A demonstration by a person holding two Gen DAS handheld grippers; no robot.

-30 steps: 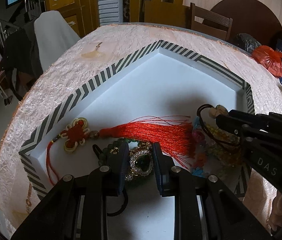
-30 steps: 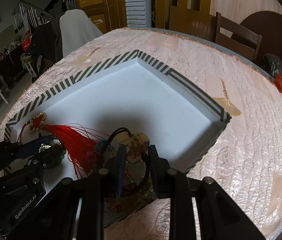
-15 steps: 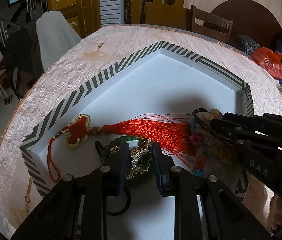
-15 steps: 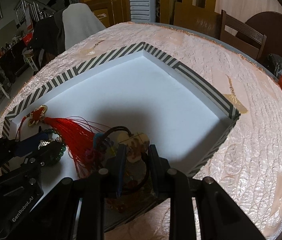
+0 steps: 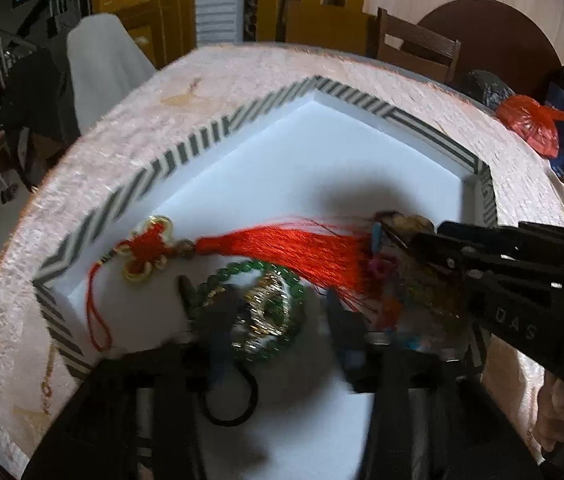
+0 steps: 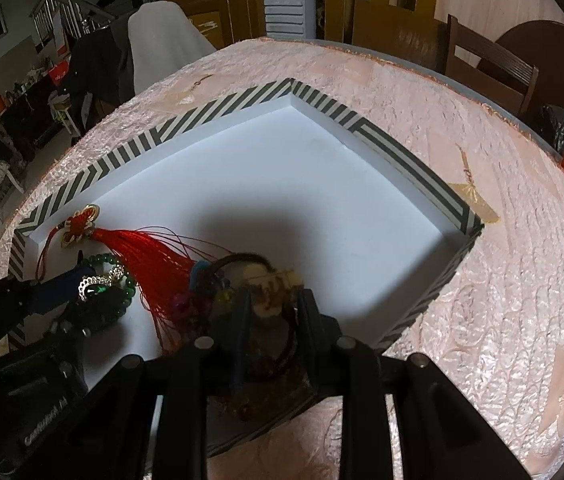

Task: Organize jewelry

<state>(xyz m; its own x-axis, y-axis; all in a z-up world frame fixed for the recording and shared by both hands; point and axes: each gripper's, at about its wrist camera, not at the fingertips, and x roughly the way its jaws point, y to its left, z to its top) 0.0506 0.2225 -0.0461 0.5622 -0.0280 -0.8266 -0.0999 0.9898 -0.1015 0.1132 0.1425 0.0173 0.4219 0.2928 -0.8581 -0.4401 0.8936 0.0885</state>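
Note:
A white tray [image 5: 186, 148] with a striped rim holds the jewelry. My left gripper [image 5: 278, 320] is blurred, its jaws opening. Between them, free of the pads, a green bead bracelet [image 5: 238, 270] and a gold brooch with a green stone [image 5: 270, 300] lie on the tray. A red tassel with a knot charm [image 5: 293, 244] lies just beyond. My right gripper [image 6: 274, 312] is shut on a dark cord necklace with a beige pendant [image 6: 278, 280], over a pile of coloured beads [image 6: 202, 300]. The bracelet [image 6: 102, 258] and tassel [image 6: 142, 248] show to its left.
A black hair tie [image 5: 234, 408] lies under the left gripper. The far half of the tray floor [image 6: 282, 184] is bare white. A pink tablecloth [image 6: 501, 280] surrounds the tray. A red plastic bag [image 5: 529, 124] and a wooden chair [image 5: 417, 48] stand at the table's far right.
The left jaws have spread apart and let go of the green bracelet and brooch, which now rest on the tray. The right gripper keeps its hold in place.

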